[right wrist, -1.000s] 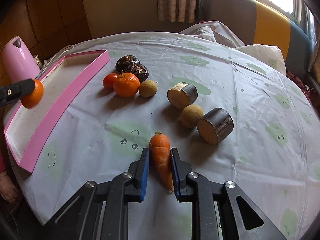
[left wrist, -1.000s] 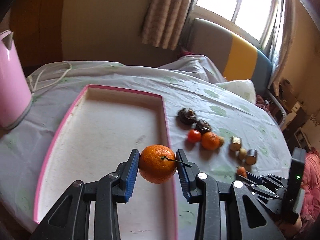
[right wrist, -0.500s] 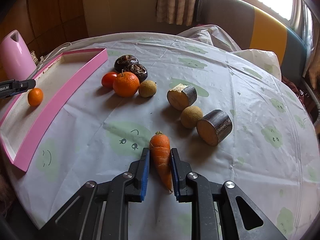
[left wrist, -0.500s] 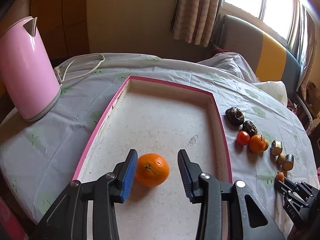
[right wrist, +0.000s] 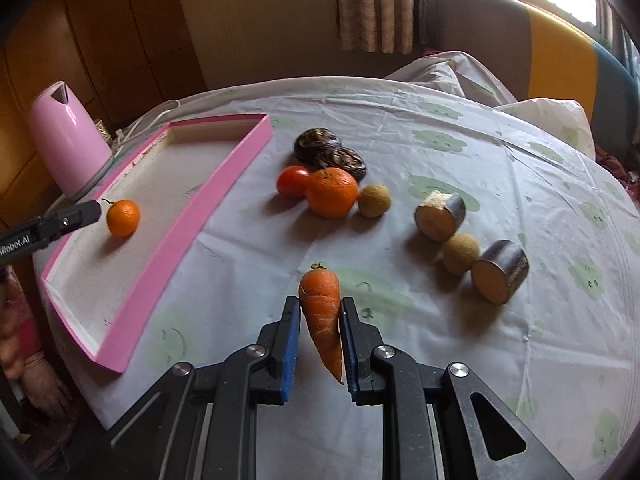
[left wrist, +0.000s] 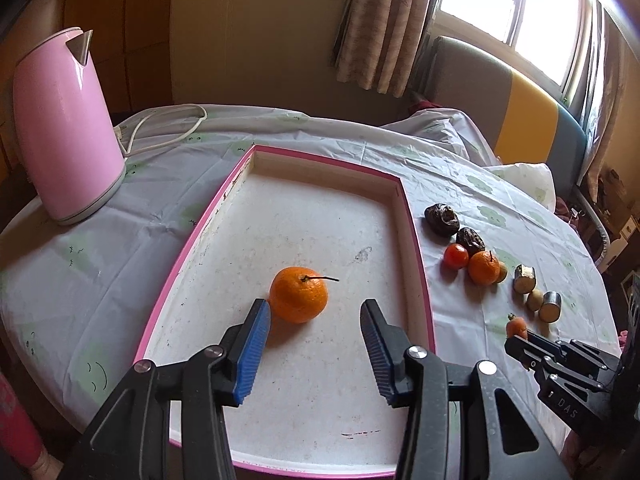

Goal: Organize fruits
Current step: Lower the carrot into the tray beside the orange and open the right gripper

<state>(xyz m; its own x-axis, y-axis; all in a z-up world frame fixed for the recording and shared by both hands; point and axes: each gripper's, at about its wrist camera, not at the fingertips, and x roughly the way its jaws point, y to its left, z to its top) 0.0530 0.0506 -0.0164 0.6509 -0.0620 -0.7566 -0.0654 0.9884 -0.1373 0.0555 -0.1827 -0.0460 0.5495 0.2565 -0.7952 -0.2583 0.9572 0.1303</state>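
Currently left gripper [left wrist: 314,320] jaws are opening, tangerine [left wrist: 298,294] lying released on the near floor of the pink tray [left wrist: 416,248]. Right gripper [right wrist: 320,340] is clenching a carrot [right wrist: 323,320] right of the tray.

A cloth-covered round worktop [right wrist: 500,152] carries a pink tray [right wrist: 224,184] and pink kettle [right wrist: 68,140] at its left edge, with loose produce mid-worktop.

Left gripper [left wrist: 316,312] tilted down, fingers opening w/ nothing pressed; right gripper [right wrist: 320,320] fingers clamped on carrot [right wrist: 322,312].
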